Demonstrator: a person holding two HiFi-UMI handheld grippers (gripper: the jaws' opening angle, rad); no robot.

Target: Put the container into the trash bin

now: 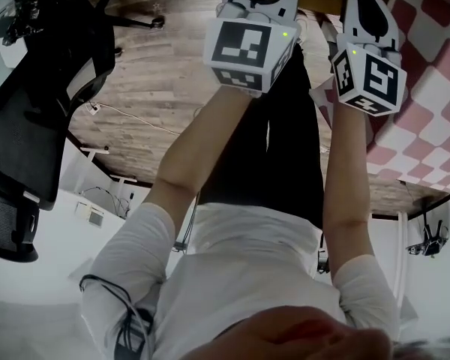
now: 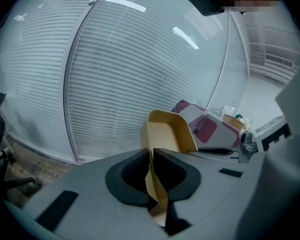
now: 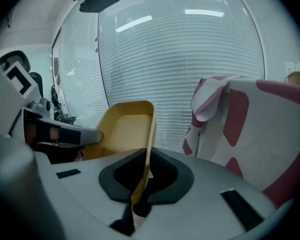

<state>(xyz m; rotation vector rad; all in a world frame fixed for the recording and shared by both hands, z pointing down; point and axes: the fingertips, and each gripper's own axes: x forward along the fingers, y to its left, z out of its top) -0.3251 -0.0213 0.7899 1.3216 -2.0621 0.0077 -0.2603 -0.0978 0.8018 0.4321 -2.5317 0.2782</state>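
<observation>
The person is holding the tan container (image 3: pixel 125 129) just beside the checkered tablecloth (image 3: pixel 250 129). The left gripper (image 2: pixel 151 156) is pinching one thin side wall and the right gripper (image 3: pixel 146 156) the opposite one, jaws narrow. The container is spanning between them, open side up; no bin is showing.

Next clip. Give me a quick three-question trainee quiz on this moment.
1. True or false: the left gripper pinches a wall of the container.
2. What does the right gripper hold? A) the same container's wall B) a lid C) nothing
3. Fill in: the cloth beside the container is checkered white and ____.
Key: 1 true; 2 A; 3 red.
</observation>
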